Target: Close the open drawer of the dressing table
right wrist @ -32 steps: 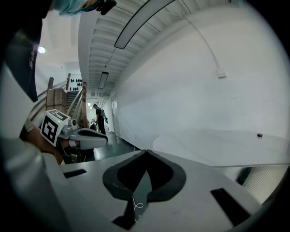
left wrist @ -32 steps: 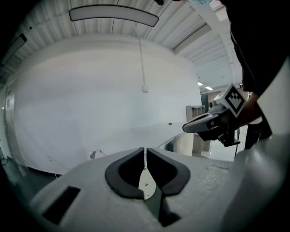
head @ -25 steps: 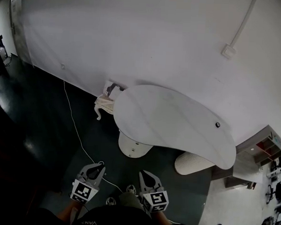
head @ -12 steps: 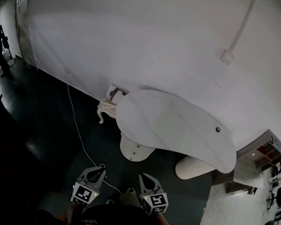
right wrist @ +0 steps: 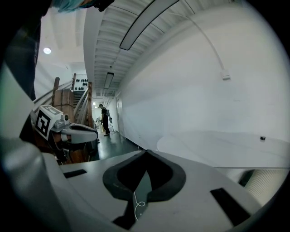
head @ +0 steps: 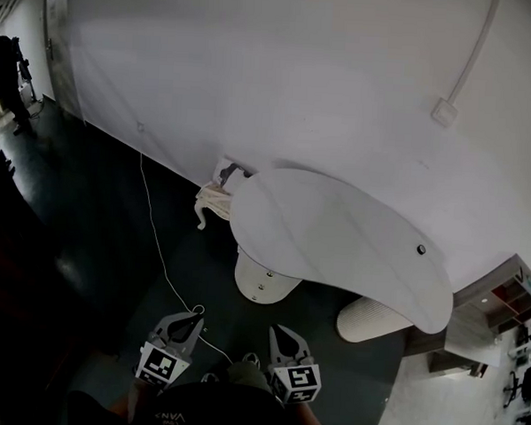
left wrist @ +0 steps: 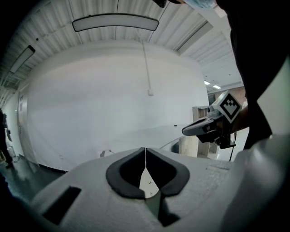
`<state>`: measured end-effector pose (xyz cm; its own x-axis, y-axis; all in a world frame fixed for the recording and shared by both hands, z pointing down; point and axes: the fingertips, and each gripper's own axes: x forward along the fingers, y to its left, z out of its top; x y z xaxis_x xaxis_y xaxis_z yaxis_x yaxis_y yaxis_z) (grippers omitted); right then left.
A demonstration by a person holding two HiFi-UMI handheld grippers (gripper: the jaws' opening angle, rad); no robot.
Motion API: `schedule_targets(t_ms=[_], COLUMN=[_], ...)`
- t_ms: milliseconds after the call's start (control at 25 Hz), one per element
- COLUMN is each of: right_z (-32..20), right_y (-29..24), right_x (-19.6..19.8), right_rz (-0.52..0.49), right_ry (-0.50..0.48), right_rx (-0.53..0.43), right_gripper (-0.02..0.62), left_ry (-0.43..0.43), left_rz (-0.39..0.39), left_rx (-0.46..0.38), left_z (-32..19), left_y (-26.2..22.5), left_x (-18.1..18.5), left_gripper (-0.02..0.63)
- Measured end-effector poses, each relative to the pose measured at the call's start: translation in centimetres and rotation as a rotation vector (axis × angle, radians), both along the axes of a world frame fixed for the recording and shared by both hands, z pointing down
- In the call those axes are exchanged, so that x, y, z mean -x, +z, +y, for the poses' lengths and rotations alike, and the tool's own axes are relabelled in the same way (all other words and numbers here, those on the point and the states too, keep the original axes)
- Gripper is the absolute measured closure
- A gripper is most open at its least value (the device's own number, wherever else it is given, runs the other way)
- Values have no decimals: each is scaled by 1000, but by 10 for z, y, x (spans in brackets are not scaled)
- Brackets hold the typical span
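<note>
The white dressing table (head: 335, 242) has a curved oval top and stands against the white wall. Beneath it is a round white pedestal (head: 260, 280) with small knobs; I cannot make out an open drawer from here. My left gripper (head: 191, 318) and right gripper (head: 278, 331) hang side by side low in the head view, well short of the table. Both are shut on nothing. The left gripper view has its jaws (left wrist: 145, 149) pressed together, with the table top (left wrist: 156, 141) beyond. In the right gripper view the jaws (right wrist: 145, 152) meet too, and the table top (right wrist: 226, 147) lies to the right.
A ribbed white cylinder (head: 372, 318) stands by the table's right end. A small cream stand (head: 210, 201) sits at the wall to its left. A white cable (head: 157, 246) trails over the dark floor. Shelves (head: 496, 299) are at the right. A person (head: 8, 69) stands far off left.
The head view has shifted, so the table sits slightly lower and further right. The far person has come more into view. Both grippers stay shut and low in the frame.
</note>
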<state>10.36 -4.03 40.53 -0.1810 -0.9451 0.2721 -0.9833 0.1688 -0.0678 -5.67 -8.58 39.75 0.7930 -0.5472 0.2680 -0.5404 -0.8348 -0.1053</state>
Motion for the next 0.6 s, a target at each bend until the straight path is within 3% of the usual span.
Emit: schedule_targets(t_ms=[600], right_z=[10], right_y=[4], right_x=[-6], right_rz=[-3], right_ry=[2], right_rx=[-1], right_gripper=[594], left_ry=[44], left_rz=[-15], left_rx=[-56], left_z=[10], left_y=[8], left_x=[-12], left_gripper=[586])
